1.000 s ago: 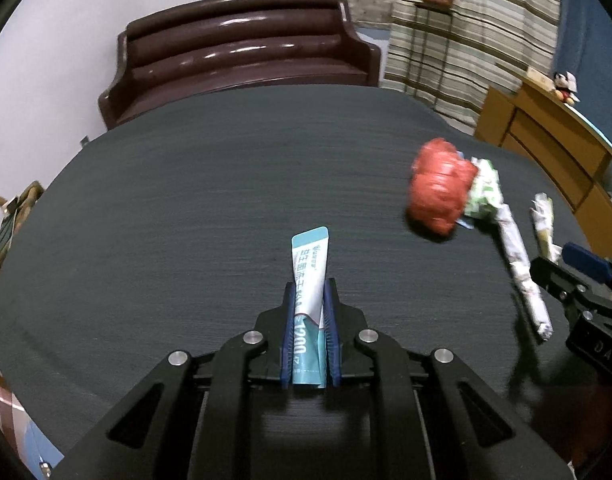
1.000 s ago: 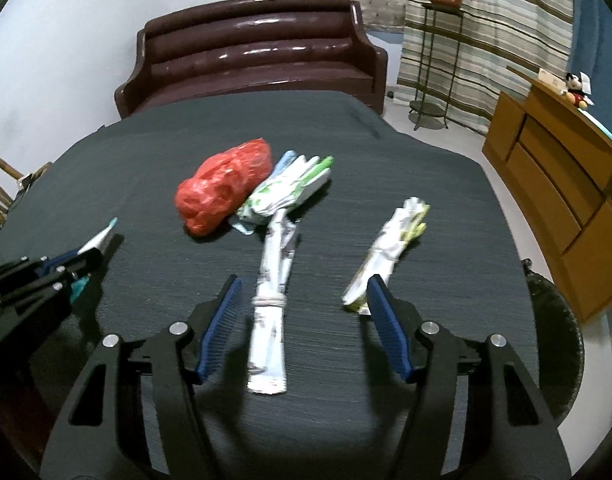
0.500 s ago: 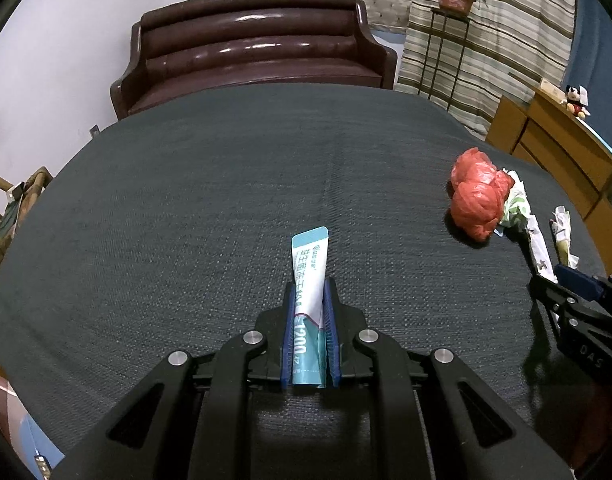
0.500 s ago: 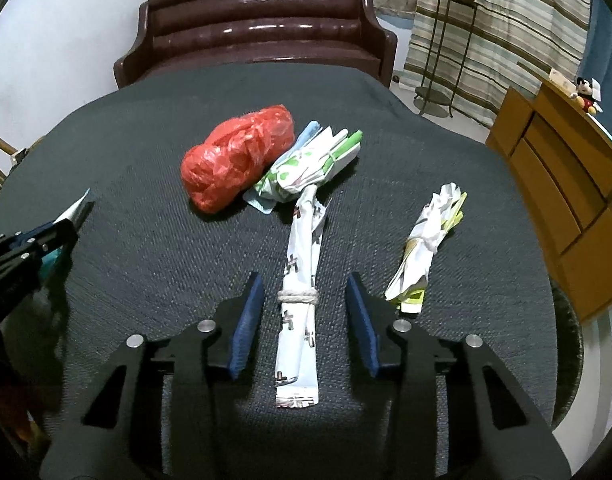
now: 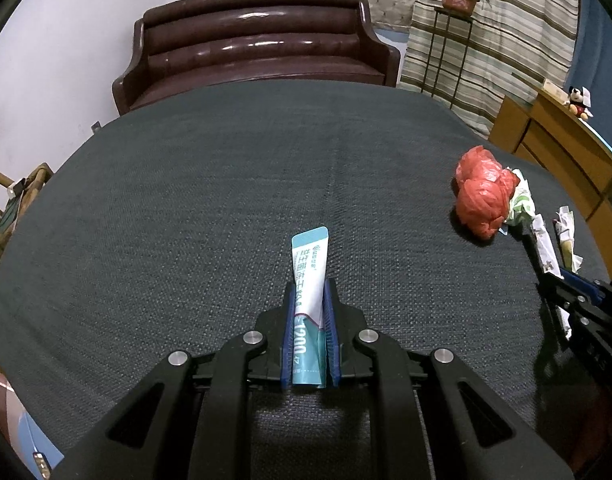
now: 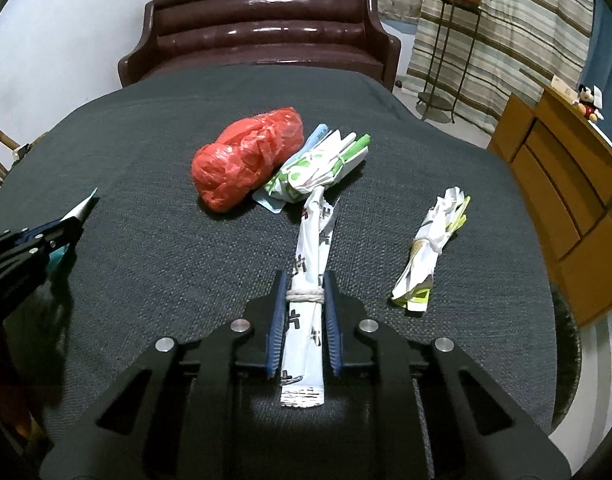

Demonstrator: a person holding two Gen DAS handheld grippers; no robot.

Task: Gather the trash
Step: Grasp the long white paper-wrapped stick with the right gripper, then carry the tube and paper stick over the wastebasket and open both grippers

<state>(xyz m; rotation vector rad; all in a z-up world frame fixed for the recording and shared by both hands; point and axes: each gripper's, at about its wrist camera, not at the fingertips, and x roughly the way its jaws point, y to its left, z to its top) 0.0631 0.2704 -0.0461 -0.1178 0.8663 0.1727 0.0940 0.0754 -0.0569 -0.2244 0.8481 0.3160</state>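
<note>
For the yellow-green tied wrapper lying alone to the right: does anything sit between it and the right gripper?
Nothing lies between them; only bare table cloth. But the right gripper is shut on the white tied wrapper, so it is occupied. The yellow-green wrapper lies apart, touching nothing.

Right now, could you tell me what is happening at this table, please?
Someone is collecting trash with two handheld grippers. The left gripper is shut on a teal toothpaste tube. The right gripper is shut on a white wrapper tied with string. A red plastic bag, a green-printed wrapper and a yellow-edged wrapper bundle lie on the dark table.
</note>
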